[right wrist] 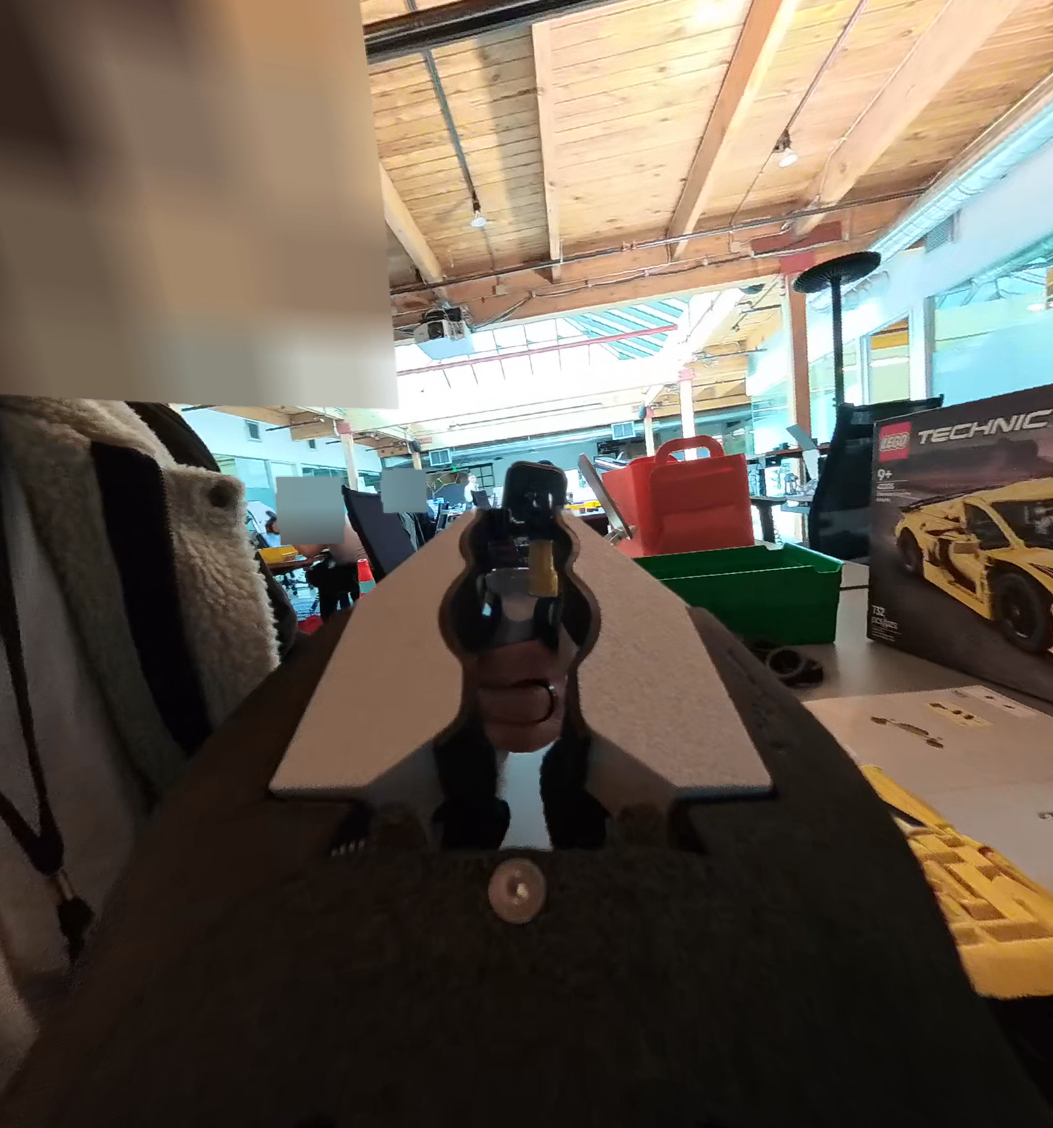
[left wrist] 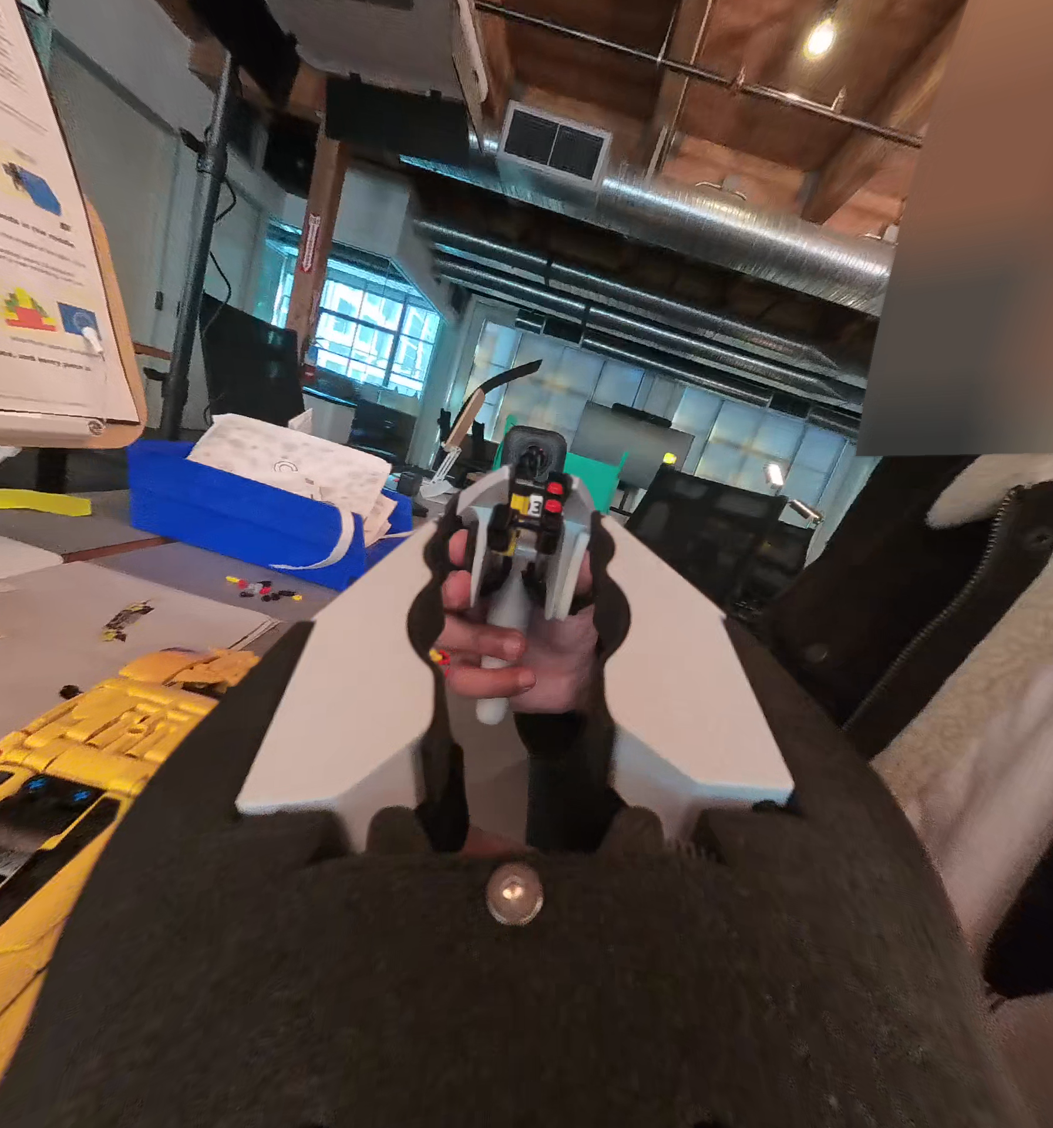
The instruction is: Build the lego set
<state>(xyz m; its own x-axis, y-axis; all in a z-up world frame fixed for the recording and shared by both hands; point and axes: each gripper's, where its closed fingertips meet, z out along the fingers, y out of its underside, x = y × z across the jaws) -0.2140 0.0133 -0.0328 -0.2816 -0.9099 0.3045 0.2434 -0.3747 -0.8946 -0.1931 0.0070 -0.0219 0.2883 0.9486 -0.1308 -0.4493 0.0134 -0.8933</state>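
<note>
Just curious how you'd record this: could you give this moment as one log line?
right gripper: shut on lego piece, raised | left gripper: open, facing it | car: untouched

The two grippers face each other above the counter (left wrist: 145, 567), with the car model (left wrist: 72, 763) near its front edge, loose pieces (left wrist: 264, 589) behind it and a bin (left wrist: 237, 519) farther back.
</note>
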